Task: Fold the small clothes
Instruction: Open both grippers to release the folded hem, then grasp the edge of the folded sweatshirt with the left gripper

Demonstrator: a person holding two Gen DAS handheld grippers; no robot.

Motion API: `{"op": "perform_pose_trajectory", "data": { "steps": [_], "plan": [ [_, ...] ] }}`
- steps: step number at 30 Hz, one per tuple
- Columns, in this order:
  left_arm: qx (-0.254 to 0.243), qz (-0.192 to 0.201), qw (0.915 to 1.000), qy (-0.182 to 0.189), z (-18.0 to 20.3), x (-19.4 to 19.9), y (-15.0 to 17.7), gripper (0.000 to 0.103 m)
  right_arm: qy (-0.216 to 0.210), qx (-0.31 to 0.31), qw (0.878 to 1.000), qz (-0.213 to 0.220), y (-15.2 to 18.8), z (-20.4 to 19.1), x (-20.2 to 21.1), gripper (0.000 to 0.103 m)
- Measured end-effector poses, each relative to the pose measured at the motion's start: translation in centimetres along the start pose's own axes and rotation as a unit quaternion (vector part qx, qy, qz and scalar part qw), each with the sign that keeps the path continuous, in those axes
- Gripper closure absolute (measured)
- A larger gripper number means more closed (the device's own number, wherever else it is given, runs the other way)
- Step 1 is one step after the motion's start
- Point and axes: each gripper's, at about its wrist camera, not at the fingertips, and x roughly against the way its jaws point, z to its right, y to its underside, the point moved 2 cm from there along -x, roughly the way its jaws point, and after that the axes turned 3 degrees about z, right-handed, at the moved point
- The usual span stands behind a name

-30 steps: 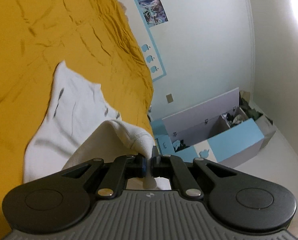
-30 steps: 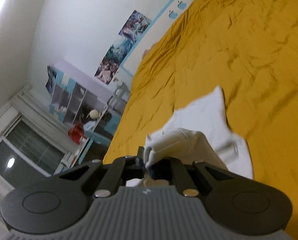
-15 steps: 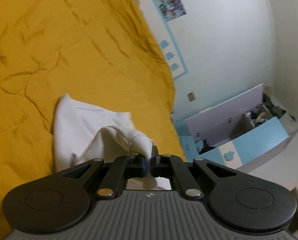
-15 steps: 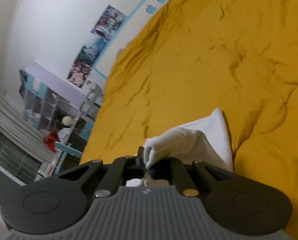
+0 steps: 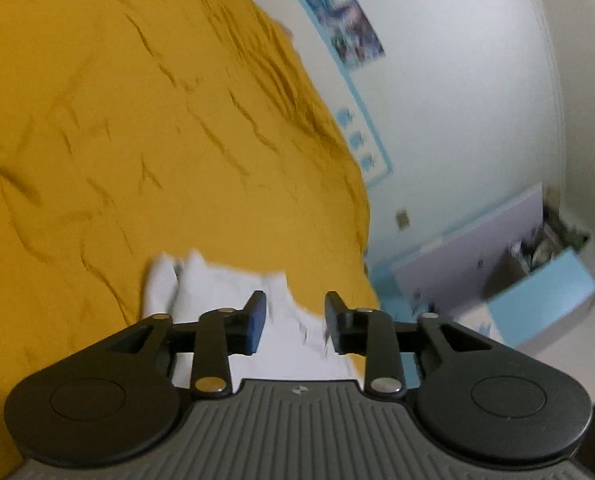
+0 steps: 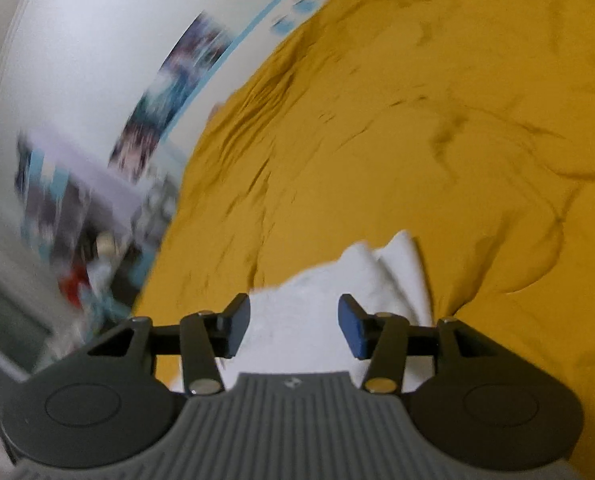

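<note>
Left wrist view
Left tongs point(image 5: 290, 322): jaws apart and opening — blue pads stand clear of the cloth, gripping nothing.
White garment point(image 5: 233, 292): lies on the bed at about 6 o'clock in the picture, straight ahead of and under the tongs; its far edge shows two small peaks toward 10 o'clock, and it runs back beneath the tongs' body.
Yellow bedspread point(image 5: 157, 128): wrinkled, fills the picture from 7 o'clock round to 12 o'clock; the garment rests on it near its 5 o'clock edge.
Wall point(image 5: 457, 80): pale, at 1 to 3 o'clock, with a blurred poster point(image 5: 349, 32) and a blue-edged strip below it.
Toy chest point(image 5: 529, 280): blue and lilac, lid up, at 3 to 4 o'clock on the floor, well apart from the bed's cloth; contents too blurred to name.

Right wrist view
Right tongs point(image 6: 294, 328): jaws wide and opening — the garment lies between and below the pads, not pinched.
White garment point(image 6: 337, 280): bunched in soft folds at 6 o'clock, a pointed fold reaching toward 1 o'clock, lying on the bed.
Yellow bedspread point(image 6: 397, 120): covers 12 to 5 o'clock, with rumpled mounds at 3 o'clock.
Shelving point(image 6: 77, 220): smeared by blur at 9 o'clock; a red item shows, nothing clearer.
</note>
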Motion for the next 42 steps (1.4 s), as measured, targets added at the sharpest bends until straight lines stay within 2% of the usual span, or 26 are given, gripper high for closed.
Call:
{"op": "perform_pose_trajectory", "data": {
  "steps": [3,6,7,9,11,12,14,16,18,20,22,24,26,28,29,31,34,36,39,42],
  "plan": [
    [-0.034,-0.04,0.9983,-0.023,0.8,-1.7,2.2,0.067,-0.023,0.057,0.997,-0.043,1.6,-2.4,-0.7,0.052],
    [-0.054,-0.043,0.9962,-0.053,1.0,-3.2,3.6,0.067,-0.037,0.072,0.993,-0.081,3.2,-3.6,-2.3,0.049],
    [-0.057,-0.045,0.9957,-0.058,0.8,-3.7,3.8,0.067,-0.029,0.072,0.993,-0.085,3.3,-3.6,-3.0,0.049],
    [-0.054,-0.045,0.9934,-0.09,-0.1,-4.4,3.3,0.067,-0.008,0.062,0.994,-0.089,3.6,-2.9,-3.9,0.049],
    [-0.056,-0.037,0.9884,-0.136,-0.9,-4.1,3.0,0.069,0.035,0.057,0.995,-0.077,3.1,-1.3,-4.5,0.049],
    [-0.056,-0.031,0.9871,-0.146,-1.3,-3.7,2.9,0.07,0.054,0.054,0.994,-0.072,3.1,-0.5,-4.5,0.051],
    [-0.051,-0.029,0.9879,-0.144,-2.1,-2.9,2.8,0.075,0.075,0.029,0.995,-0.059,2.6,1.5,-4.1,0.06],
    [-0.042,-0.029,0.9885,-0.142,-2.1,-2.3,2.5,0.075,0.07,-0.018,0.996,-0.05,2.0,3.2,-2.9,0.063],
    [-0.041,-0.021,0.9892,-0.139,-0.9,-2.3,1.9,0.072,0.07,-0.03,0.996,-0.044,1.8,3.0,-1.4,0.057],
    [-0.058,-0.02,0.9905,-0.123,1.3,-1.5,2.2,0.072,0.07,0.001,0.997,-0.036,2.0,1.6,1.0,0.053],
    [-0.075,-0.016,0.9903,-0.116,3.4,0.0,3.0,0.068,0.06,0.013,0.998,-0.021,3.2,0.1,4.5,0.051],
    [-0.076,-0.011,0.9894,-0.123,5.2,2.3,4.6,0.063,0.053,-0.002,0.999,-0.009,4.6,-0.5,8.3,0.049],
    [-0.066,-0.01,0.991,-0.116,6.1,4.6,6.2,0.052,0.058,-0.034,0.998,-0.009,6.7,-0.3,11.8,0.049],
    [-0.045,-0.015,0.9929,-0.109,6.2,6.7,8.1,0.045,0.039,-0.094,0.995,-0.004,9.1,0.4,14.6,0.044],
    [-0.028,-0.019,0.9932,-0.111,5.9,7.4,9.1,0.045,0.022,-0.13,0.991,-0.005,10.1,1.0,15.6,0.043],
    [0.006,-0.031,0.9924,-0.119,5.1,8.6,10.9,0.045,0.027,-0.181,0.983,-0.009,11.7,1.9,16.2,0.043],
    [0.063,-0.028,0.9904,-0.12,3.1,9.3,12.8,0.045,0.066,-0.186,0.98,-0.001,12.7,2.5,16.2,0.043],
    [0.094,-0.014,0.987,-0.13,1.8,9.3,13.2,0.045,0.074,-0.189,0.979,0.009,12.9,2.4,15.7,0.045],
    [0.09,0.013,0.9859,-0.14,0.8,8.7,12.9,0.045,0.085,-0.203,0.975,0.015,12.8,2.5,14.7,0.045],
    [0.119,0.015,0.9806,-0.155,-0.6,8.1,12.6,0.045,0.098,-0.218,0.971,0.019,12.7,2.3,14.2,0.045]
  ]
}}
